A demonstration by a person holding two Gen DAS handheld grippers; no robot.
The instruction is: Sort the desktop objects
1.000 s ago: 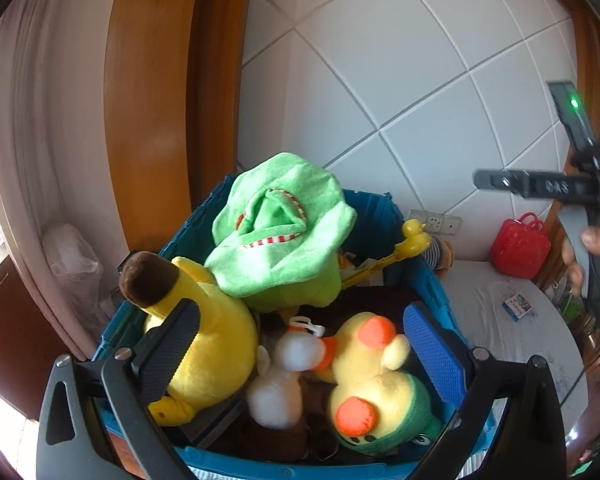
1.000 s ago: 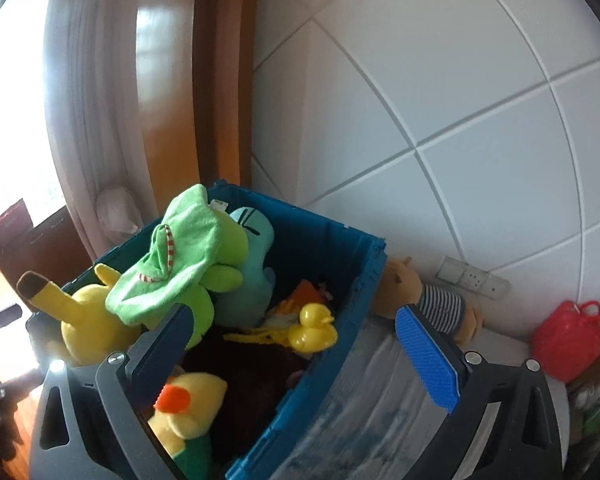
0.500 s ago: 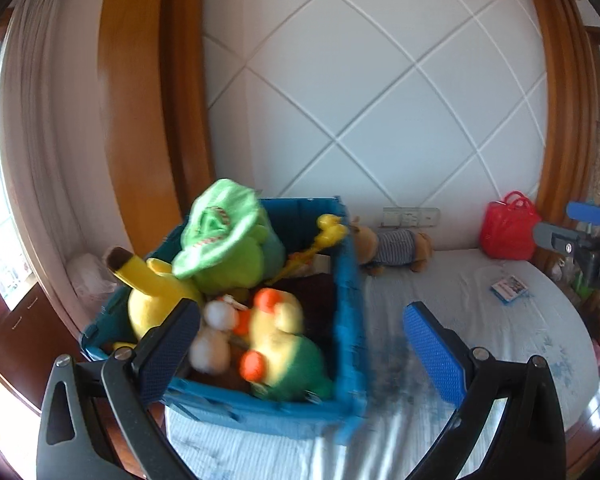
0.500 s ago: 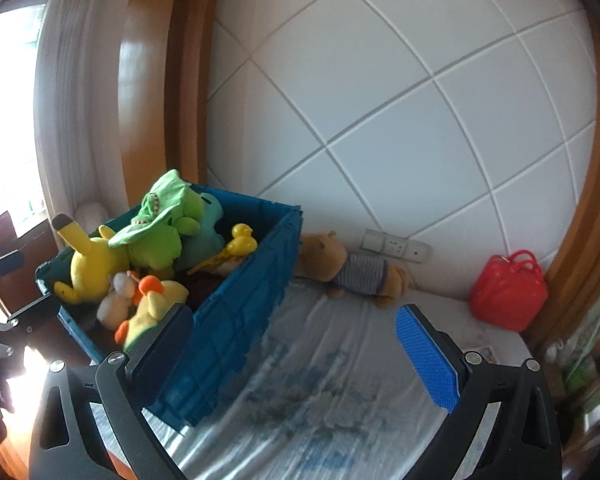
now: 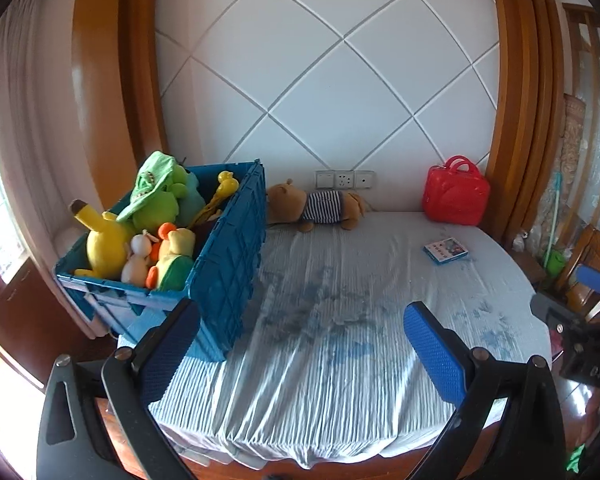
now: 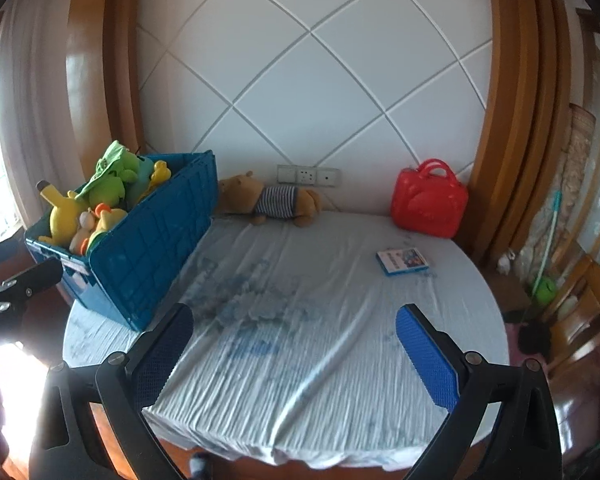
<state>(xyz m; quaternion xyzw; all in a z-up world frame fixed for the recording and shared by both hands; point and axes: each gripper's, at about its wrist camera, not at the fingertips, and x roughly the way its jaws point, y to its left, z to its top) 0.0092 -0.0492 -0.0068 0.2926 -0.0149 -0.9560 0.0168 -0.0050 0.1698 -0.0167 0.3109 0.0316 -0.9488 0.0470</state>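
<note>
The left gripper (image 5: 300,344) is spread wide and holds nothing; it hangs above the near part of the table (image 5: 340,360), which is covered with a pale blue striped cloth. The right gripper (image 6: 296,344) is likewise spread wide and empty, above the same near part of the table. The reference landmark is the blue crate (image 5: 228,264), which stands at the table's left edge. Inside the crate lie plush toys: a yellow plush (image 5: 104,240), a green plush (image 5: 156,200) and a duck plush (image 5: 172,256), piled above the rim. A yellow giraffe toy (image 5: 220,196) leans on the crate's far right wall. A bear plush (image 5: 312,208) in a striped shirt lies on its side just right of the crate's far corner, against the wall below the sockets (image 5: 344,180). A red case (image 5: 456,196) stands well right of the crate, at the back of the table. A small box (image 5: 445,251) lies flat on the cloth, well right of the crate and near the case.
</note>
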